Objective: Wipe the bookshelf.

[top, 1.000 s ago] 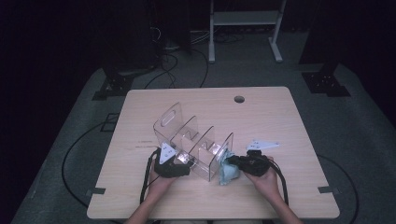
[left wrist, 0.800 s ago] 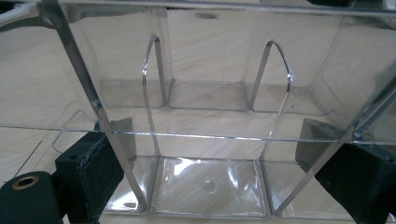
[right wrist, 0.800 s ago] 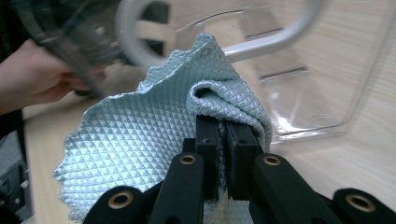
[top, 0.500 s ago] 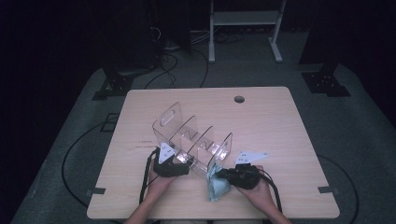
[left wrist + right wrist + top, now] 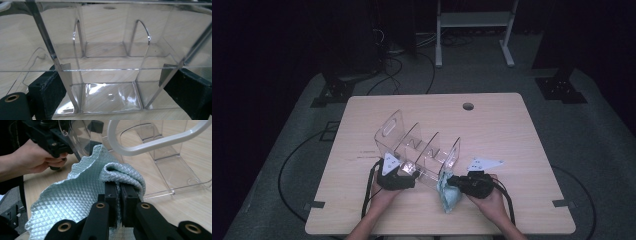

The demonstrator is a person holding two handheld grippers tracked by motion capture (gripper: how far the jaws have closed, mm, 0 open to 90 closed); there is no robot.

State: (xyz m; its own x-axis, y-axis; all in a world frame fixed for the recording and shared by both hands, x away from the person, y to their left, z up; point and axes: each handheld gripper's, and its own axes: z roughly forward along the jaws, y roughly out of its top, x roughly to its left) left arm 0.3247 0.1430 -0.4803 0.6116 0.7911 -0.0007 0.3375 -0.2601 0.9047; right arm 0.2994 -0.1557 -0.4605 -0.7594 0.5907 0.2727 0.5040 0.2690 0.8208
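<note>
Left gripper (image 5: 404, 172): near the tabletop's front edge, left of centre; its jaws stand on either side of the clear organizer's near end, but whether they press on it cannot be told.
Clear organizer (image 5: 419, 150): mid-table, lying slantwise, dividers upright.
Cloth (image 5: 449, 192): pale blue, quilted, just beside the organizer's right corner, near the front edge.
Right gripper (image 5: 457, 182): jaws clamped tight on a fold of the cloth (image 5: 87, 192).
</note>
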